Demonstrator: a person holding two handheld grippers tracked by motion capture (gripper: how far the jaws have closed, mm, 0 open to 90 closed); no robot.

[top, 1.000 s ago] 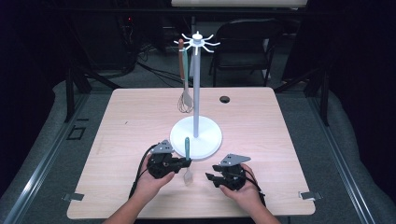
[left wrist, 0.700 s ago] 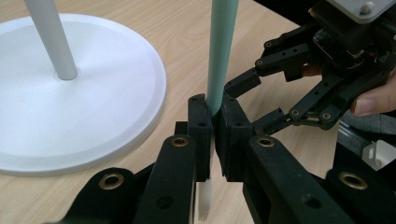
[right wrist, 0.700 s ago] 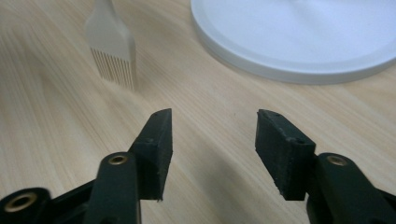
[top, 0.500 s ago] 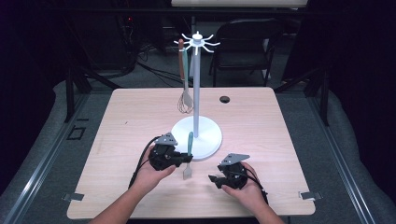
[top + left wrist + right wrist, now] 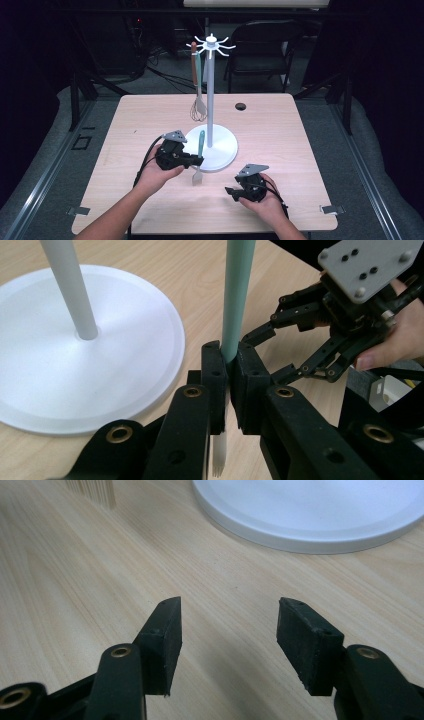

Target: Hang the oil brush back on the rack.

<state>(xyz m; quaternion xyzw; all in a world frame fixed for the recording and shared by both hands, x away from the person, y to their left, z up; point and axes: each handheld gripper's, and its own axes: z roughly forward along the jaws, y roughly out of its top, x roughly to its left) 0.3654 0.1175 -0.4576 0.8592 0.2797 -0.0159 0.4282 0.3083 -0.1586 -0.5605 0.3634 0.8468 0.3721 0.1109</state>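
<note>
- Green-handled spatula held nearly upright, long axis vertical, handle pointing up, pale blade down, just above the wooden table.
- Clamped low on the handle by the left gripper, jaws pressed together on it.
- Just beside the white stand base, with whisk hanging farther back.
- Right gripper apart from it, jaws just opened wide, nothing between.

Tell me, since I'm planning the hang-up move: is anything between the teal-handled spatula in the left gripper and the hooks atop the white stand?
Nothing visible blocks it. The left gripper holds the spatula upright beside the pole; the hooks nearest it look free, and the whisk hangs behind.
</note>
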